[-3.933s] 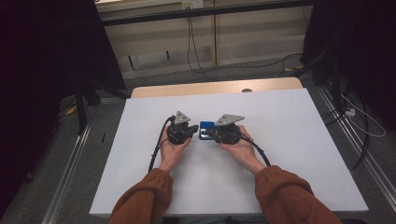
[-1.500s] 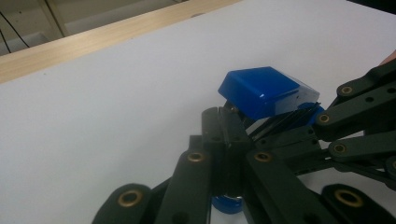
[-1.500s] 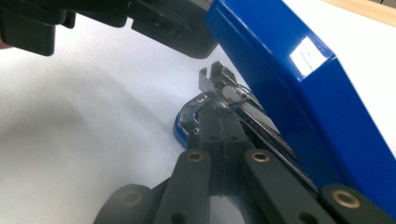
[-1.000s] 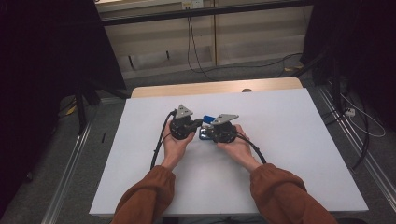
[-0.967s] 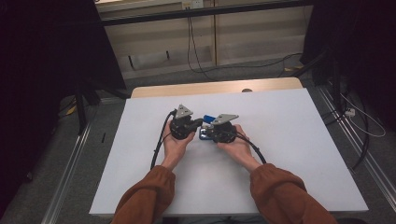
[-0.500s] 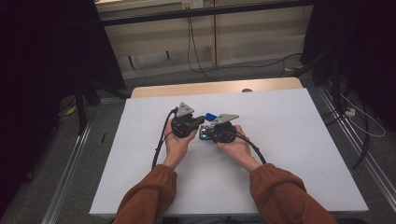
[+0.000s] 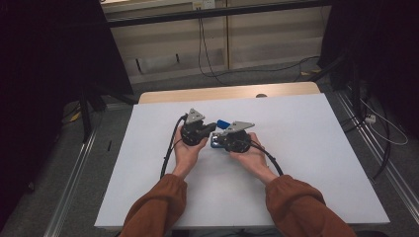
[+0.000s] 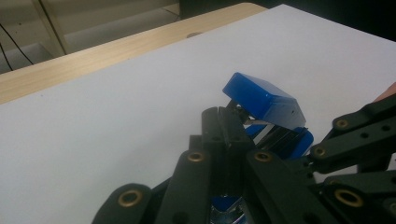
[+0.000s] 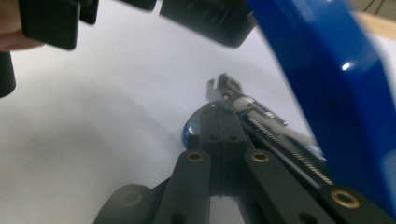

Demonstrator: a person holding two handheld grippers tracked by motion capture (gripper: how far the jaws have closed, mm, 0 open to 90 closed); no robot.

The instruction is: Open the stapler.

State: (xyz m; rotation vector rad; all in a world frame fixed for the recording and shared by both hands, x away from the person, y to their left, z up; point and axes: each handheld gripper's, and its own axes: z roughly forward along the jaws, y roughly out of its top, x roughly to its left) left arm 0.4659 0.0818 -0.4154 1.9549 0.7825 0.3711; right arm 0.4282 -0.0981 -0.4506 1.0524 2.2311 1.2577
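- A blue stapler (image 7: 221,123) sits in the middle of the white table (image 7: 306,148), right between the two tongs.
- Its blue top is flipped up and open.
- The left gripper (image 7: 211,128) has its jaws squeezed together on the stapler's lifted top, near the hinge.
- The right gripper (image 7: 215,142) has its jaws squeezed together on the stapler's bottom part, with the metal spring rail just beside them.

The high view is dim, its surroundings near black; the white table (image 7: 306,148) is evenly lit without glare. The right gripper view is soft: the blue stapler (image 9: 336,93) is blurred at close range, carrying one small highlight. The left gripper view is sharper.
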